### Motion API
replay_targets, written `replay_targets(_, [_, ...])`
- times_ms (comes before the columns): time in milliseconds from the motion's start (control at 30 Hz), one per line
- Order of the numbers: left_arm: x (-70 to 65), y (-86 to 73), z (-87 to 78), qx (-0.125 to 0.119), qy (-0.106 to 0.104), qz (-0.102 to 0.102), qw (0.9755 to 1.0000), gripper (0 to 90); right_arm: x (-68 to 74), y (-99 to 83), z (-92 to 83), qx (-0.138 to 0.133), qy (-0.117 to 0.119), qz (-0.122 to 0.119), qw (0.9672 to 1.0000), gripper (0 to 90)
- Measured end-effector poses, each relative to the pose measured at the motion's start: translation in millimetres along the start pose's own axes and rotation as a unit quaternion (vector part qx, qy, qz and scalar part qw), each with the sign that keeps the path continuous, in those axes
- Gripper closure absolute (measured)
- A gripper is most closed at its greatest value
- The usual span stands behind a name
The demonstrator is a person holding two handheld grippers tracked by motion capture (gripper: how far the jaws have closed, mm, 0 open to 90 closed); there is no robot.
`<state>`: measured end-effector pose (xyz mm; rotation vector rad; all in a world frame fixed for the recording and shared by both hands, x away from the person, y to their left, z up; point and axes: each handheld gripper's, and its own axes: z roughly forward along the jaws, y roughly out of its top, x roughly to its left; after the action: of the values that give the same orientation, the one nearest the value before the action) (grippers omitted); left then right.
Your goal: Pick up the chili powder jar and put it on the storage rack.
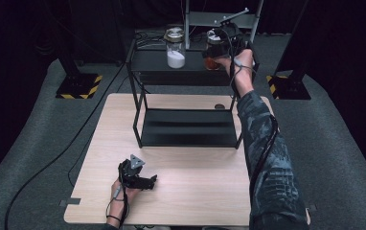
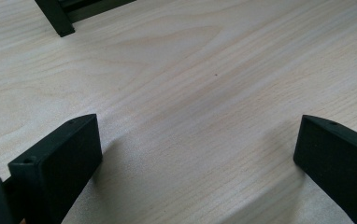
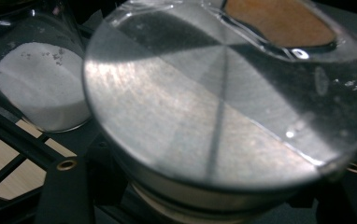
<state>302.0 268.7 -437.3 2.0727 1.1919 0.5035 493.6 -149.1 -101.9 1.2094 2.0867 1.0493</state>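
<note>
In the high view the right gripper [image 1: 221,48] is reaching to the top shelf of the black rack [image 1: 138,91] and half covering the jar of brown contents [image 1: 213,61], so the grip itself is hard to make out there, while the right gripper view is looking straight at that jar's brushed metal lid [image 3: 204,121], with the jaws closing on the jar just under the lid and mostly hidden beneath it. The same close view is showing the jar of white powder [image 3: 41,88] standing just beside it, cut off at the left edge. The left gripper [image 1: 145,181] is resting on the wooden table [image 1: 195,163] near the person's edge, well apart from the rack, and its own view is showing both jaws spread wide over bare wood, with one rack foot [image 2: 57,18] at the top edge.
</note>
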Motion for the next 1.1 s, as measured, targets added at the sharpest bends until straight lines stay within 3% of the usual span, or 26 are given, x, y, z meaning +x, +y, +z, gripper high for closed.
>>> replay_targets(100, [0.0,0.0,0.0,0.000,0.000,0.000,1.0000,0.5,-4.3,-2.5,2.0,-0.005,0.006,0.013,0.9999,31.1])
replay_targets(567, [0.0,0.1,0.0,0.000,0.000,0.000,1.0000,0.5,-3.4,-8.5,4.1,-0.019,0.003,0.016,0.9997,31.1])
replay_targets(967, [-0.1,0.0,0.0,0.000,0.000,0.000,1.0000,0.5,-4.1,-6.1,3.5,-0.012,0.005,0.017,0.9998,30.4])
replay_targets(1100, [0.0,0.0,0.0,0.000,0.000,0.000,1.0000,0.5,-1.3,-2.2,2.7,0.005,0.000,0.023,0.9997,14.6])
